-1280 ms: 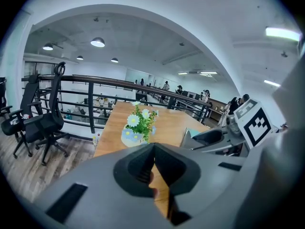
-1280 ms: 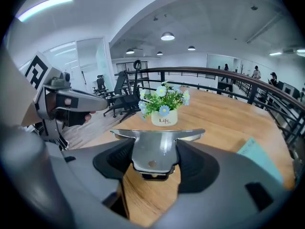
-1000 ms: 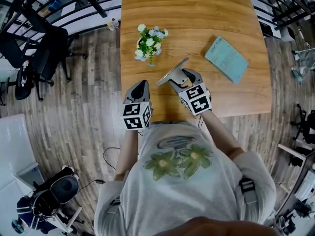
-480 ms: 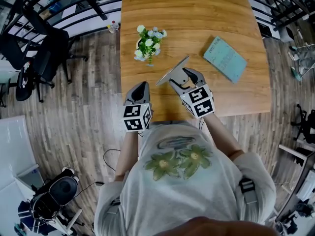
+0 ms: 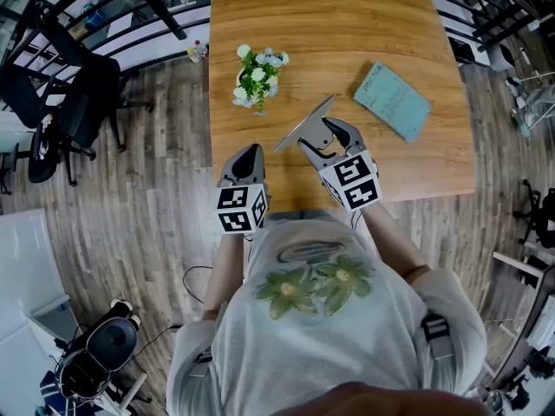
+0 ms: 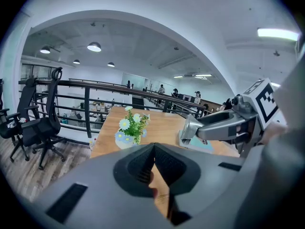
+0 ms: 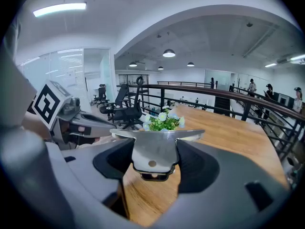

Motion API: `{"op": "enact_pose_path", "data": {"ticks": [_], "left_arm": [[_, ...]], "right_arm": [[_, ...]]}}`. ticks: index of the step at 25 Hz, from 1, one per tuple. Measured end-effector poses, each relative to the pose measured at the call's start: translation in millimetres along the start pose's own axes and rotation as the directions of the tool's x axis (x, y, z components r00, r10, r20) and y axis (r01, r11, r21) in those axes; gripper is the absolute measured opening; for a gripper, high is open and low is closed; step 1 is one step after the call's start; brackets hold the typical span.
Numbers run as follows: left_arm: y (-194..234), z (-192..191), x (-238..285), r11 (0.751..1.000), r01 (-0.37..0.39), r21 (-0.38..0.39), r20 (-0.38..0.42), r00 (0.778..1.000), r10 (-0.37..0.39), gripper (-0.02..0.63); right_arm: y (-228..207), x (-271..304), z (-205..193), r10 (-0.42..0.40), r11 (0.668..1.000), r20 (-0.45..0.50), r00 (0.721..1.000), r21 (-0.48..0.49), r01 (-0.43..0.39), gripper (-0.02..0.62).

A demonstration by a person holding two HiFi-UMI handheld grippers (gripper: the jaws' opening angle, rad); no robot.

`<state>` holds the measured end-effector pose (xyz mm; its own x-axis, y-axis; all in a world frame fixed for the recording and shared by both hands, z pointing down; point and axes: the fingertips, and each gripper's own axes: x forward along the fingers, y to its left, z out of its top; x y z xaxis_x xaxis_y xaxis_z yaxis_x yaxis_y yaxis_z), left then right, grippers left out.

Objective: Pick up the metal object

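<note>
Evidently nearly done: metal bracket (image 7: 153, 147) is hanging clear of the tabletop (image 5: 347, 24).
Right gripper (image 5: 325, 137) is pinching the bracket's stem above the near edge; left gripper (image 6: 153, 163) is idling, jaws pressed together, empty.

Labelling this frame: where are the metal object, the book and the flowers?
metal object (image 7: 153, 149), right gripper view, plate between jaws
book (image 5: 392, 102), head view, cover middle
flowers (image 5: 256, 74), head view, blossoms

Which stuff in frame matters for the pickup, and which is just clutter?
In the job: metal object, held in the right gripper.
Lying about: flower pot and teal book on the table; left gripper, shut, empty.
</note>
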<state>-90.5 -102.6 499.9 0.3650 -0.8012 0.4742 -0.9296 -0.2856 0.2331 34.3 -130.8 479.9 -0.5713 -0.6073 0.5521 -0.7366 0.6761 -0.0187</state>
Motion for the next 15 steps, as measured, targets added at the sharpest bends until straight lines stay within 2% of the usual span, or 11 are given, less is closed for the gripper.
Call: {"op": "enact_pose_path", "data": {"ticks": [15], "left_arm": [[-3,5,-12,1.000,0.005,0.009,0.024,1.000,-0.005,0.014]], "right_arm": [[6,-18,12,-0.024,1.000,0.048,0.999,0.000,0.024,0.287]]}}
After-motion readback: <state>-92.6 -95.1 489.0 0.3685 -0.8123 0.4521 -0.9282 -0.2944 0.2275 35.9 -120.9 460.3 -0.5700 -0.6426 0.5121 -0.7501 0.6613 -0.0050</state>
